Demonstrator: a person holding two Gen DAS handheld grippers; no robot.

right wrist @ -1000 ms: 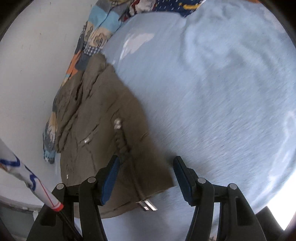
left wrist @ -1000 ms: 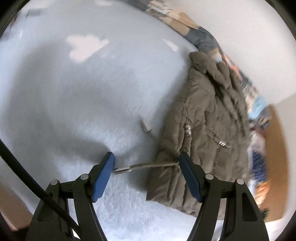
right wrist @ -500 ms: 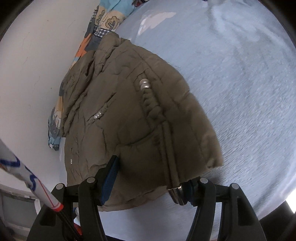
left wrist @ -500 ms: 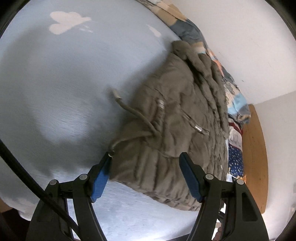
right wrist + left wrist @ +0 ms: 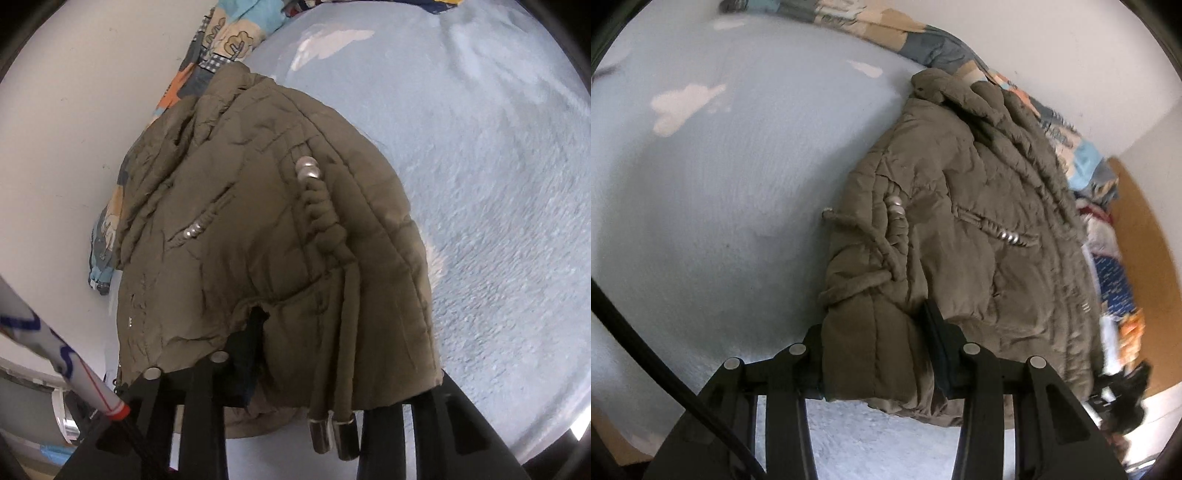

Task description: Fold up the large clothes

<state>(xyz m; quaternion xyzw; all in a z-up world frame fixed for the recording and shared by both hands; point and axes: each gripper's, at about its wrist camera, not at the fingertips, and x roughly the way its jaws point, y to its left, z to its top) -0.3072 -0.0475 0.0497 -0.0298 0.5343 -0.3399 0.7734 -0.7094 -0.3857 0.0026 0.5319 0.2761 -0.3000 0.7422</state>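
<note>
Left gripper [image 5: 875,354]: we have just closed on the olive-brown padded jacket [image 5: 967,236] hem, previously between open jaws.
Right gripper [image 5: 343,365]: we have likewise just clamped the hem.

I see a quilted olive puffer jacket [image 5: 979,258] of matt, creased cloth, with shiny metal snaps [image 5: 308,168] and metal-tipped woven drawcords [image 5: 334,432]. It lies on a pale blue fleece blanket [image 5: 720,221], fuzzy and matt. The gripper frames look like matt black plastic with bright rivets.
</note>
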